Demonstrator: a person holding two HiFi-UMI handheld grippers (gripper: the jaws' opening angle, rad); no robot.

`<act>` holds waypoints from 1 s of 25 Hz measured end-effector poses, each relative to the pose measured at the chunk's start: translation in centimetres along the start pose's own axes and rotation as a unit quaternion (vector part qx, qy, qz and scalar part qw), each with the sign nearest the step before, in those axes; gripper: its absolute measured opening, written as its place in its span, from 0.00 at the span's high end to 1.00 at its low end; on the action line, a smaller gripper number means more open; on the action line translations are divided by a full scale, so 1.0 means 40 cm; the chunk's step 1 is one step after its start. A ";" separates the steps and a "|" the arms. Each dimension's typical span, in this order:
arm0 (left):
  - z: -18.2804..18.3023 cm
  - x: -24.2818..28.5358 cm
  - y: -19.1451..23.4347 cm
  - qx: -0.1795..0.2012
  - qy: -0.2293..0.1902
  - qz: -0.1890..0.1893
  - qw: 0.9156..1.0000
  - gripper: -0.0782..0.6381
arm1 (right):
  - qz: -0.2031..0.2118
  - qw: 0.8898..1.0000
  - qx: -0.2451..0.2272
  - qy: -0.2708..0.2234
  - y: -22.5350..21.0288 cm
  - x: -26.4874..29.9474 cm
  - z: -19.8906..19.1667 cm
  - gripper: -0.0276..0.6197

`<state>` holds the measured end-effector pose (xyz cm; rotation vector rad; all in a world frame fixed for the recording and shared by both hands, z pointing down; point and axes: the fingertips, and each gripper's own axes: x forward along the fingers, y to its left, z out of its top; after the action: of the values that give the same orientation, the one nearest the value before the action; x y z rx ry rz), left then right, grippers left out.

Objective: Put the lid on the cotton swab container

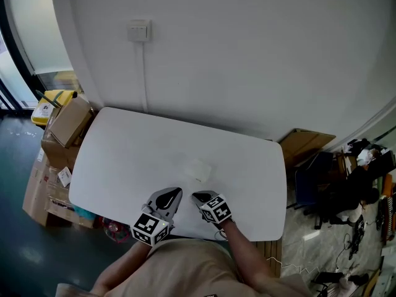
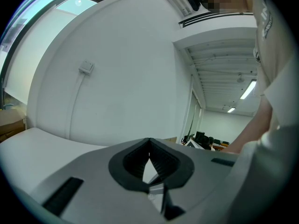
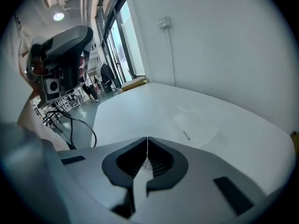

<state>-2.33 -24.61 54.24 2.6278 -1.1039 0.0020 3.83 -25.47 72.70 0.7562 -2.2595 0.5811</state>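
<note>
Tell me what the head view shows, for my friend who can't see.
Two hand-held grippers, the left gripper and the right gripper, are held shut and empty at the near edge of a white table. A small pale thing, too faint to identify, lies just beyond them; cardboard boxes stand at the table's left.

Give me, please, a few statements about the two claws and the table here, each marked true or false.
1. The left claw is shut and holds nothing. True.
2. The right claw grips the clear container. False: it is shut on nothing, and the container lies on the table ahead of it, untouched.
3. The container rests near the middle of the white table. True.
4. Both claws are at the table's far edge, by the wall. False: they are at its near edge, close to the person.
</note>
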 end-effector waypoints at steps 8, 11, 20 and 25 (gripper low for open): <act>-0.008 0.013 -0.014 0.000 0.004 -0.008 1.000 0.87 | 0.001 1.000 0.008 0.006 0.001 0.008 -0.014 0.93; -0.002 0.017 -0.019 0.004 0.003 -0.010 1.000 0.87 | -0.005 1.000 0.007 0.005 0.000 0.010 -0.015 0.93; -0.010 0.014 -0.021 0.004 0.009 -0.013 1.000 0.87 | -0.006 0.999 0.039 -0.016 -0.005 0.010 -0.016 0.93; -0.007 0.011 -0.026 0.008 0.008 -0.017 1.000 0.87 | -0.012 0.999 0.027 -0.016 -0.002 0.011 -0.016 0.93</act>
<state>-1.26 -24.17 54.29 2.6562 -1.0571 0.0244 3.90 -25.29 73.48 0.8251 -2.2690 0.6246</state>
